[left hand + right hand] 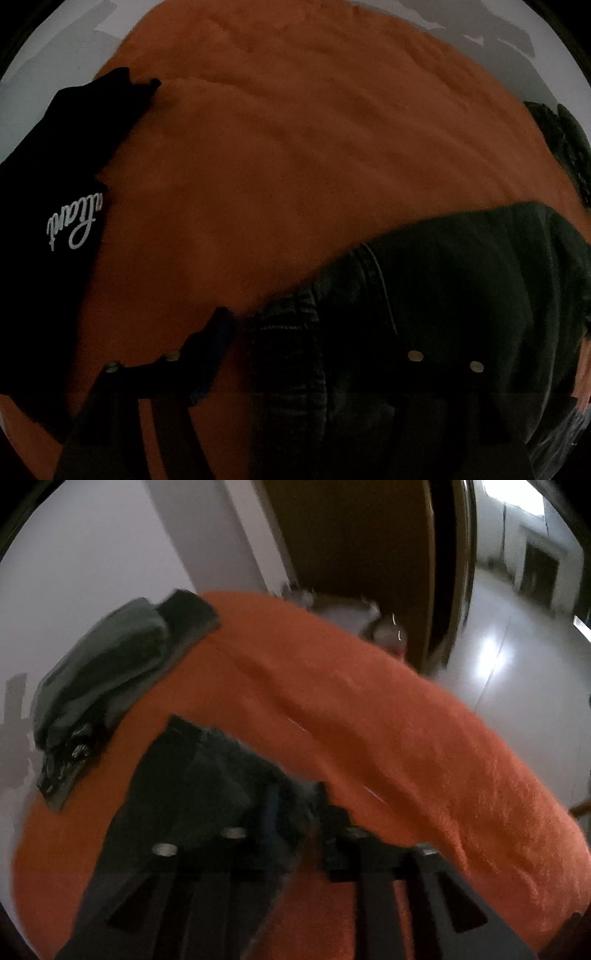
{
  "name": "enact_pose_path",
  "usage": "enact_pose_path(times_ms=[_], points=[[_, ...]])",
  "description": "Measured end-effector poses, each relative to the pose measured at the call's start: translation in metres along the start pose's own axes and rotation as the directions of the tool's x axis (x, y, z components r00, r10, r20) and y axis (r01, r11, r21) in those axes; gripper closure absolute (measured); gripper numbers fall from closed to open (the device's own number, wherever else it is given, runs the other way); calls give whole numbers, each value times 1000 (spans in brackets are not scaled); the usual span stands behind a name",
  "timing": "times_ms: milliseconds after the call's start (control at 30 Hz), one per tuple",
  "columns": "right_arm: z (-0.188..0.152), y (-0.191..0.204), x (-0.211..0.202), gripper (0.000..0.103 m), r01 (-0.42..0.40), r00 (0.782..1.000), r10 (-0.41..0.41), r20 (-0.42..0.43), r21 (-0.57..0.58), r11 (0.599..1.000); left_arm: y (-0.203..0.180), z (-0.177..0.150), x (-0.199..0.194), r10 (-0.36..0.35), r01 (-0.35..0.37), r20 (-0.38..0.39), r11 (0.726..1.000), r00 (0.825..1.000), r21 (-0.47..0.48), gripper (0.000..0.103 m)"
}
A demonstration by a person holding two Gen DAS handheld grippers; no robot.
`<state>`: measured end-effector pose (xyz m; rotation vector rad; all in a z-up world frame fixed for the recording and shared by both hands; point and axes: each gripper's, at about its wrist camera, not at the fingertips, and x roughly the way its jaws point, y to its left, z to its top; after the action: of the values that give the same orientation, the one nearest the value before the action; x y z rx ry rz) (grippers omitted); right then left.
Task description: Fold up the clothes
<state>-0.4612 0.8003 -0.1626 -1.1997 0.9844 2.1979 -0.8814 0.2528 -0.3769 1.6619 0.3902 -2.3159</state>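
A dark denim garment [424, 288] lies on the orange blanket [295, 147] at the lower right of the left wrist view. My left gripper [291, 332] stands over its gathered edge, with cloth between the fingers; the right finger is lost in the dark cloth. In the right wrist view my right gripper [295, 812] grips the edge of the same dark garment [192, 782] low over the orange blanket [406, 738]. The frame is blurred.
A black garment with white script lettering [55, 192] lies at the left. A folded stack of dark green clothes [107, 672] sits at the blanket's far left corner. A wooden door [354, 535], a white wall and a shiny floor [517, 646] lie beyond.
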Motion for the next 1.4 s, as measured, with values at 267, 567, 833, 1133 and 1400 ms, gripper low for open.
enact_pose_path(times_ms=[267, 567, 833, 1133, 1400], points=[[-5, -20, 26, 81, -83, 996, 84, -7, 80, 993, -7, -4, -1, 7, -7, 6, 1000, 1000, 14, 32], [9, 26, -25, 86, -94, 960, 123, 251, -123, 988, -13, -10, -4, 4, -5, 9, 1000, 1000, 9, 32], [11, 41, 19, 61, 101, 992, -98, 74, -40, 994, -20, -15, -11, 8, -8, 17, 1000, 1000, 10, 32], [-76, 51, -33, 23, -128, 989, 142, 47, -226, 966, -37, -30, -43, -36, 31, 24, 984, 999, 178, 32], [-128, 39, -42, 23, -265, 963, 251, -102, -166, 950, 8, -29, -34, -73, 65, 36, 979, 997, 195, 32]])
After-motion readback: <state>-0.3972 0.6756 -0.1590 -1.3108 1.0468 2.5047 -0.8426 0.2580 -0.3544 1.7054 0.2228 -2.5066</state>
